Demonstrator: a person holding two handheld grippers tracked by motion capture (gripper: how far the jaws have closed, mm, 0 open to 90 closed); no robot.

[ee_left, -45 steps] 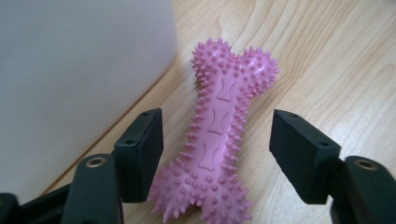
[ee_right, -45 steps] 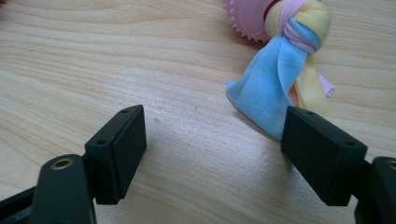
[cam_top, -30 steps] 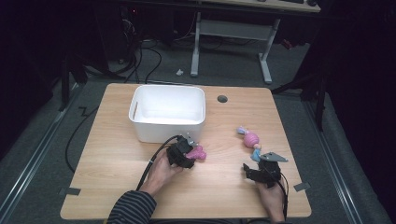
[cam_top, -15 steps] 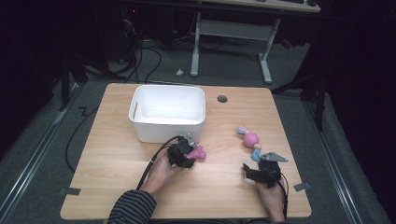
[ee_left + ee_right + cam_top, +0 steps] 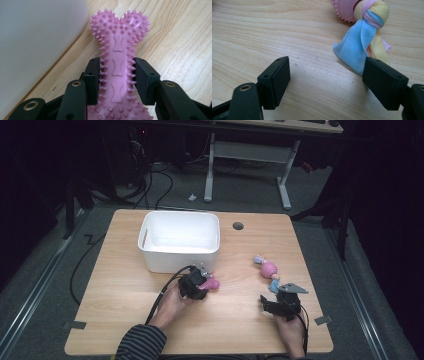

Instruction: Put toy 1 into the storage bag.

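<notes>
A pink spiky rubber bone lies on the wooden table beside the white bin. My left gripper has just been closing and is now shut on the bone's shaft, both pads pressing its spikes; from above this gripper sits just in front of the bin with the bone poking out to the right. My right gripper rests open over bare wood, nothing between its jaws. A pink ball toy with knotted blue, yellow and pink cloth tails lies just beyond its right jaw, also seen from above.
The white bin is empty and stands at the table's middle back. A round cable hole is in the tabletop to its right. Black cables trail from the grippers toward the front edge. Desk legs and dark floor lie beyond.
The left gripper's jaws have drawn in around the pink bone. Both hands stay where they were, and the cloth toy has not moved.
</notes>
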